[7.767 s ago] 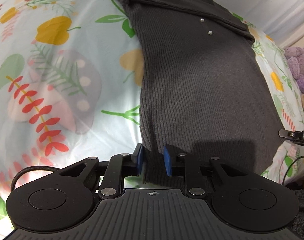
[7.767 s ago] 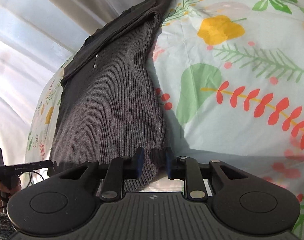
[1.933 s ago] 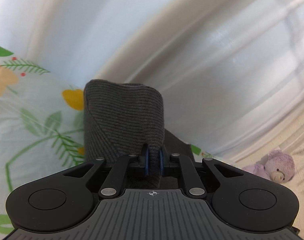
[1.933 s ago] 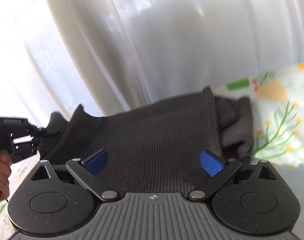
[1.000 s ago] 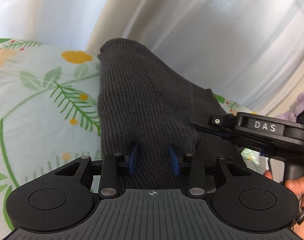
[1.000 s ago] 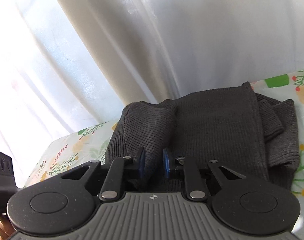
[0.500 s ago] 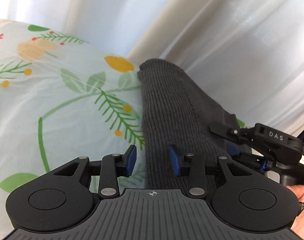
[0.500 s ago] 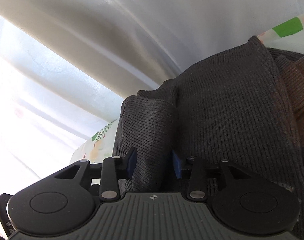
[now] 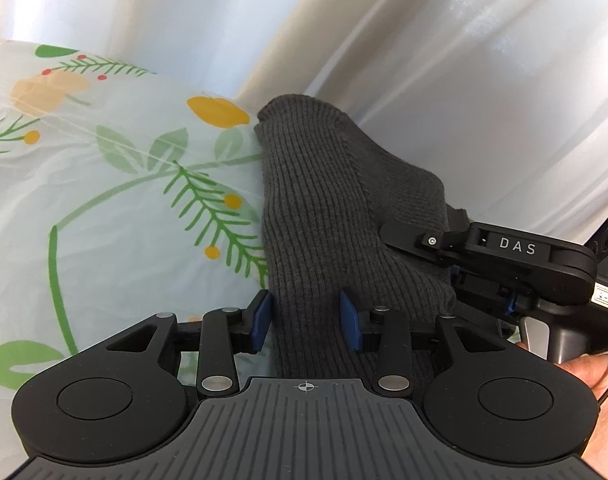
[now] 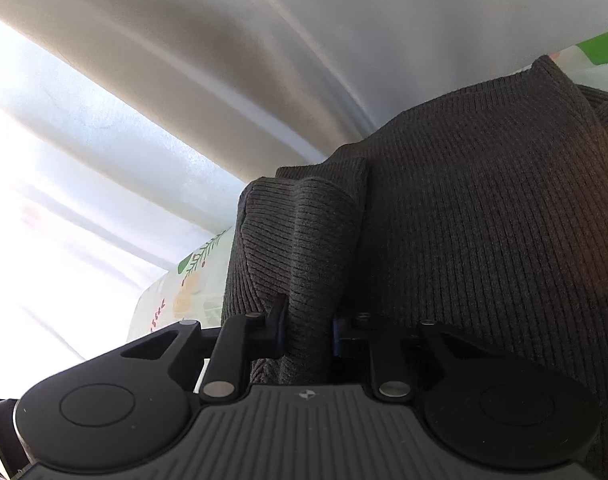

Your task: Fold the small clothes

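While my right tongs (image 10: 307,332) are closing on the grey knit garment (image 9: 316,216) (fold between them), my left tongs (image 9: 306,316) stand released astride its near edge; I'd lay it flat.

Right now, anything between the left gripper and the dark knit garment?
Nothing visible. The left gripper already straddles the garment, its blue pads apart at either side of the fold. The right gripper is closing on a bunch of the same garment.
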`<state>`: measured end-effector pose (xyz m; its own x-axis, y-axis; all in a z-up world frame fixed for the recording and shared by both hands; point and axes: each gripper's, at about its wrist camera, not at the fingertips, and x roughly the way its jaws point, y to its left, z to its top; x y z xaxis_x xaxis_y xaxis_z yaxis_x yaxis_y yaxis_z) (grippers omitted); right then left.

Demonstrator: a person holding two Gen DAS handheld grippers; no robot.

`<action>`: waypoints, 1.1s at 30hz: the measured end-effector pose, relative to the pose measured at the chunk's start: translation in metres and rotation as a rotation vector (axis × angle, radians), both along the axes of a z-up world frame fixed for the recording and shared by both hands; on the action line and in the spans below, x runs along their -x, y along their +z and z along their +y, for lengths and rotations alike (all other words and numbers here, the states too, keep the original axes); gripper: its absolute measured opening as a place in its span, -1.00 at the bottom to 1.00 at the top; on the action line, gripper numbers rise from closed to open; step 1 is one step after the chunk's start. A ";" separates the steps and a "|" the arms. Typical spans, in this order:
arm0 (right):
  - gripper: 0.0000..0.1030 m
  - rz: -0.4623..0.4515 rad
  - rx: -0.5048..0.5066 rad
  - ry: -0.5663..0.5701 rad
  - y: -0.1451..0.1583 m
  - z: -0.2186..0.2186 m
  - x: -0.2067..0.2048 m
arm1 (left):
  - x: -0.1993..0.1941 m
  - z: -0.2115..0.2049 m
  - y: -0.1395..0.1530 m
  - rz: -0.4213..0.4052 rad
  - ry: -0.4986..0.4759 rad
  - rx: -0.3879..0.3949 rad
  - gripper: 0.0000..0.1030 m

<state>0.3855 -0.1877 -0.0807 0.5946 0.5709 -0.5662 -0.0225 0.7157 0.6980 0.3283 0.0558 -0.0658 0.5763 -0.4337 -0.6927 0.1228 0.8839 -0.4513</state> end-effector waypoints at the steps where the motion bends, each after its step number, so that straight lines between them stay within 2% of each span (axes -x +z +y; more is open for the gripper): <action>1: -0.68 -0.015 0.028 0.006 0.003 0.003 0.001 | 0.000 -0.001 0.001 -0.003 0.000 -0.009 -0.20; 5: -0.72 -0.097 0.142 0.034 0.023 0.013 0.012 | 0.004 -0.004 0.008 -0.018 -0.007 -0.038 -0.19; 9: -0.74 -0.177 0.207 0.047 0.044 0.013 0.018 | 0.011 -0.006 0.024 -0.054 -0.014 -0.039 -0.18; 14: -0.75 -0.264 0.339 -0.028 0.070 -0.010 0.036 | 0.015 -0.018 0.037 -0.122 -0.037 -0.082 -0.11; 17: -0.74 -0.311 0.503 -0.068 0.076 -0.019 0.051 | 0.010 -0.032 0.027 -0.092 -0.072 -0.089 -0.14; 19: -0.74 -0.291 0.551 -0.061 0.070 -0.024 0.055 | 0.006 -0.042 0.015 -0.057 -0.107 -0.093 -0.21; 22: -0.71 -0.197 0.508 -0.053 0.048 -0.041 0.053 | 0.006 -0.050 0.004 -0.034 -0.124 -0.101 -0.22; 23: -0.61 -0.178 0.485 -0.062 0.042 -0.047 0.052 | 0.007 -0.050 0.003 -0.039 -0.128 -0.100 -0.22; 25: -0.53 -0.150 0.394 -0.083 0.034 -0.061 0.054 | 0.007 -0.050 0.002 -0.042 -0.132 -0.104 -0.21; 28: -0.16 -0.111 0.228 -0.104 0.026 -0.071 0.048 | 0.007 -0.050 0.002 -0.032 -0.131 -0.098 -0.21; 29: -0.10 -0.095 0.192 -0.104 0.023 -0.070 0.045 | 0.008 -0.050 0.003 -0.031 -0.130 -0.099 -0.20; 31: -0.15 -0.076 0.142 -0.101 0.022 -0.067 0.043 | 0.011 -0.052 0.006 -0.028 -0.127 -0.112 -0.13; 32: -0.54 -0.079 0.157 -0.099 0.023 -0.063 0.041 | 0.017 -0.053 0.010 -0.030 -0.129 -0.130 -0.07; 33: -0.66 -0.094 0.211 -0.084 0.030 -0.056 0.039 | 0.022 -0.054 0.013 -0.041 -0.134 -0.141 -0.03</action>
